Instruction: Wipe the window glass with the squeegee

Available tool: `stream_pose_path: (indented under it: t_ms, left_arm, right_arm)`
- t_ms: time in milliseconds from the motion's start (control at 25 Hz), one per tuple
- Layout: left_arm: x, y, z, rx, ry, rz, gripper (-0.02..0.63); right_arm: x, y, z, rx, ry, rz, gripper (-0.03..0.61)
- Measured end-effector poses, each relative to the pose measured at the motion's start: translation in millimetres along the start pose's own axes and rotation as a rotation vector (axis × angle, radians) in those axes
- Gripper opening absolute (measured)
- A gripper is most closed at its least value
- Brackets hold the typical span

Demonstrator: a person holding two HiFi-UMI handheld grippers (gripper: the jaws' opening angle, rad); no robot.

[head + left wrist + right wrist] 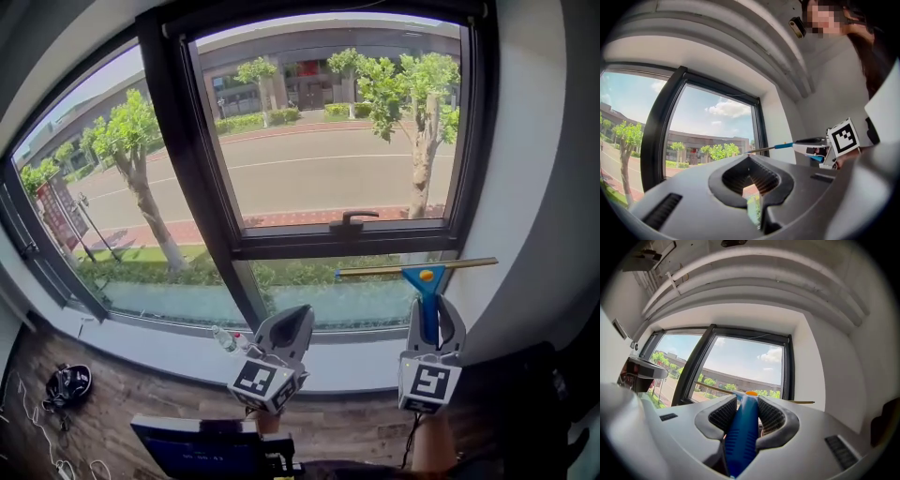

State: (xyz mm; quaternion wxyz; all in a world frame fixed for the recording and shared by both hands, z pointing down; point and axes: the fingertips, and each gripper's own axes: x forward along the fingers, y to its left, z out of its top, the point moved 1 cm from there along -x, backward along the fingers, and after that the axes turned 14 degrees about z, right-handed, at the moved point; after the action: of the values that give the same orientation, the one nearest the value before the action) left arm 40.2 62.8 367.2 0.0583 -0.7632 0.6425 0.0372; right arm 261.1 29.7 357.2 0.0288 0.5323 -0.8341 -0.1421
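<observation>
Right claw: your right claw (431, 314) is clenched on the squeegee (427, 281), with the blue handle (743, 432) running lengthwise between the two ribbed pads.
Squeegee: it stands straight out past the tips of that claw. Its blade (394, 270) lies crosswise just ahead of them.
Blade against window: it spans the top of the lower pane (375, 309), just under the dark frame bar (347, 246). The end on the claw's outer side reaches over the frame toward the white wall (534, 187). You cannot tell from these views whether it touches the glass.
Left claw: your left claw (298, 319) is closed with its tips together, and nothing sits in the hollow between the pads (761, 176).
Spacing: the left claw is beside the right one, on its inner side and apart from it. Both point at the lower pane.
Window latch: the black latch (353, 221) sits above the frame bar, farther out than the blade from the right claw's tips.
</observation>
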Motion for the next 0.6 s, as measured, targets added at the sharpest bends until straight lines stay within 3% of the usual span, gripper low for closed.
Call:
stream_pose_path:
  t_ms: [600]
  left_arm:
    - [-18.0, 30.9, 15.2, -0.025, -0.054, 0.065, 0.002]
  right_arm:
    - [5.7, 24.6, 38.4, -0.006, -0.067, 0.042, 0.141]
